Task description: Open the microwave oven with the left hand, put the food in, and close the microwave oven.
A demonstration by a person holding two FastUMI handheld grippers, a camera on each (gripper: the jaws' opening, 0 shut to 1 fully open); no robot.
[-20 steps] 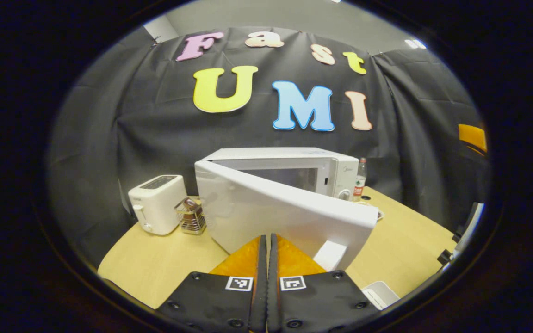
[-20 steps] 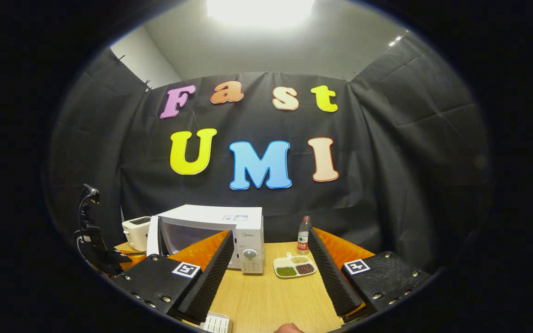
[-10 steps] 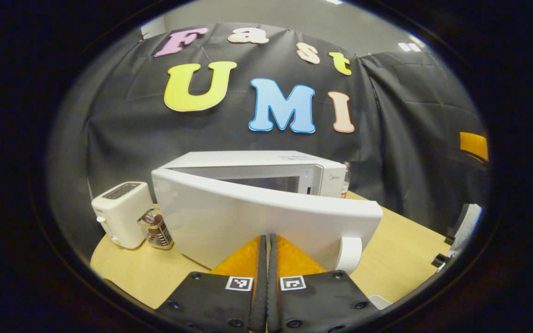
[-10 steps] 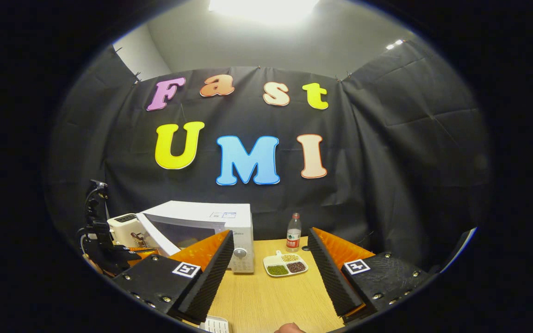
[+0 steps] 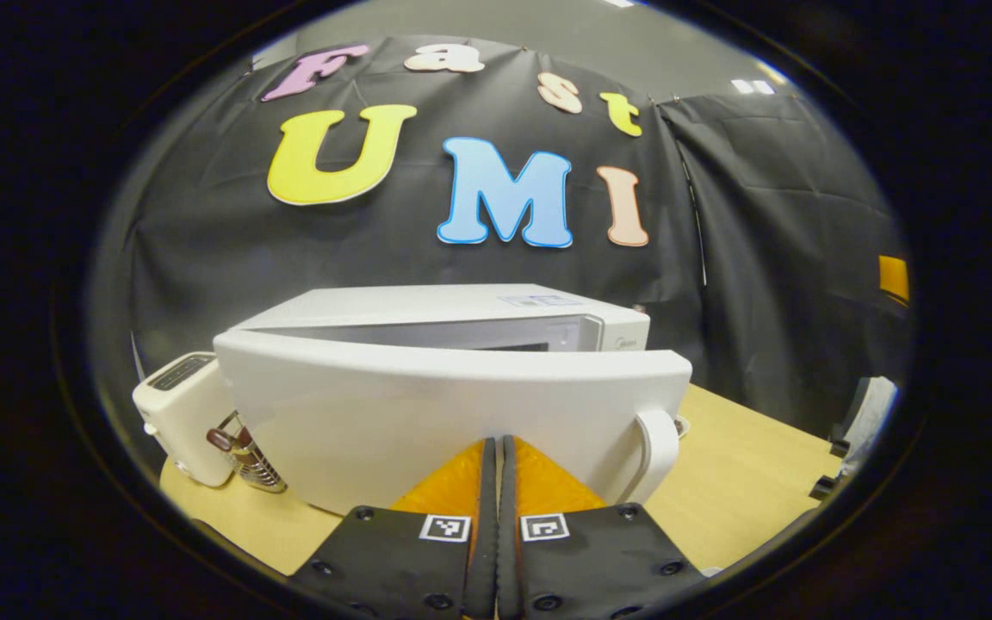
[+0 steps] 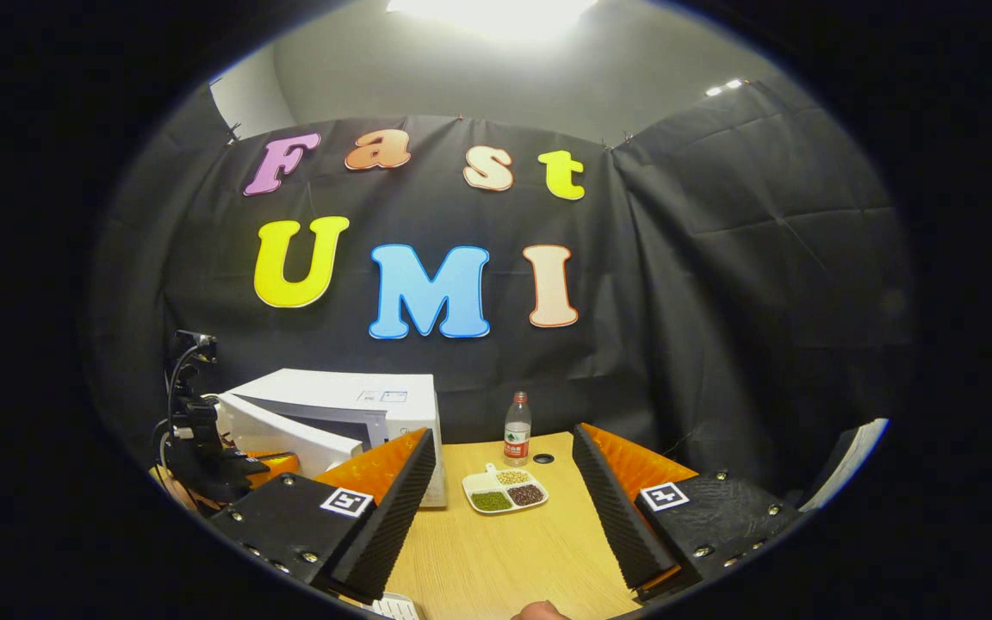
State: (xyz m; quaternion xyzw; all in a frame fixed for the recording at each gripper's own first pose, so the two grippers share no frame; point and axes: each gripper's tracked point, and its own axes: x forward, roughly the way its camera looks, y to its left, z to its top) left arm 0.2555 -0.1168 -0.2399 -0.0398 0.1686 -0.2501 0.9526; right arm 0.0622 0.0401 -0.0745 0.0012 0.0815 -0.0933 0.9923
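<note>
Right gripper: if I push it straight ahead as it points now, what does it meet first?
Probably the divided food tray on the table, in line between the open right gripper; depth is uncertain, and the water bottle stands behind it.

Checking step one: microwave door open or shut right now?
Open. The door is swung out from the microwave, exposing the cavity edge; the food tray sits outside.

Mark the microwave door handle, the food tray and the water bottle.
microwave door handle (image 5: 659, 448), left gripper view, on its curved front.
food tray (image 6: 505, 494), right gripper view, on its near rim.
water bottle (image 6: 517, 435), right gripper view, on its label.
</note>
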